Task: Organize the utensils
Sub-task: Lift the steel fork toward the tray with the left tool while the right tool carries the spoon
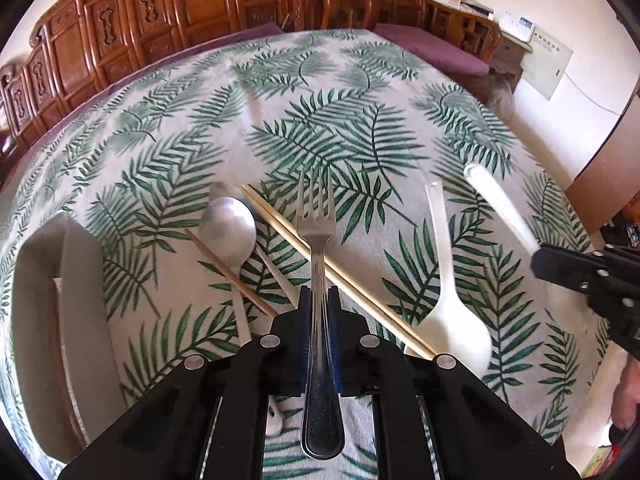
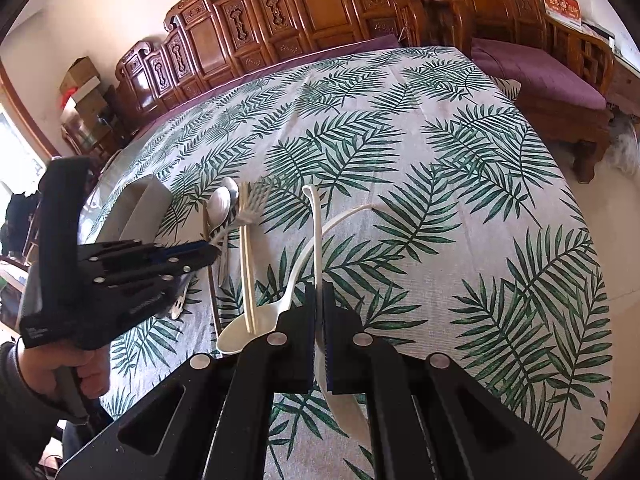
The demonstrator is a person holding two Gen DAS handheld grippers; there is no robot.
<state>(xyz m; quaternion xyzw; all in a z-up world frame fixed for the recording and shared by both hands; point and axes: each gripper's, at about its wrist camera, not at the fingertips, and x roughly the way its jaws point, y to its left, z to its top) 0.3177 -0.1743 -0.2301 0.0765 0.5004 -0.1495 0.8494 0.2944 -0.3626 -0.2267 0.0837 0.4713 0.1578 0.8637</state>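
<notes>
My left gripper (image 1: 319, 296) is shut on a metal fork (image 1: 316, 216), held above the table with tines pointing away. Below it lie a metal spoon (image 1: 229, 228), a pair of chopsticks (image 1: 352, 284), a single chopstick (image 1: 228, 270) and a white plastic spoon (image 1: 452, 312). My right gripper (image 2: 319, 292) is shut on a second white plastic spoon (image 2: 317, 232), handle pointing away; it shows blurred in the left wrist view (image 1: 500, 208). The left gripper (image 2: 208, 254) shows at the left of the right wrist view with the fork (image 2: 252, 204).
A grey tray (image 1: 44, 320) stands at the left on the leaf-patterned tablecloth (image 1: 340, 92); it also shows in the right wrist view (image 2: 136, 208). A small white earbud-like object (image 1: 276, 420) lies under the left gripper. Carved wooden benches with purple cushions line the far side.
</notes>
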